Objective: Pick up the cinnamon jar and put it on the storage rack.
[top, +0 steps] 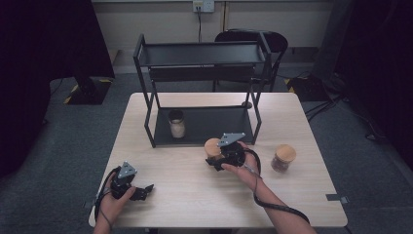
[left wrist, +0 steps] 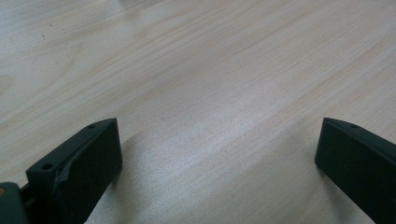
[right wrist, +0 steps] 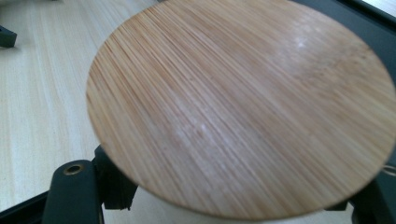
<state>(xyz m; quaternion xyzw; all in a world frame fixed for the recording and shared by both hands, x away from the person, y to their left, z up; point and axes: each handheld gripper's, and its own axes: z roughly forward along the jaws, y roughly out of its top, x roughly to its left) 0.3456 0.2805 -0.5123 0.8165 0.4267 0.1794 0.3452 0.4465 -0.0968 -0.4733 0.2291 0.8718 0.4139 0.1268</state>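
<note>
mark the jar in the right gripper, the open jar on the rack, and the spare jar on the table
held jar [right wrist: 238, 107]: right gripper view, middle of its bamboo lid.
open jar [top: 177, 127]: high view, its pale-filled body.
lidded jar [top: 285, 152]: high view, its bamboo lid.

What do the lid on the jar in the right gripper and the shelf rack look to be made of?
Lid: probably bamboo, going by its fine parallel tan grain, with a smooth matte finish. Shelf rack: likely metal painted matte black, judging by its thin straight bars and flat trays, though plastic cannot be ruled out.
</note>
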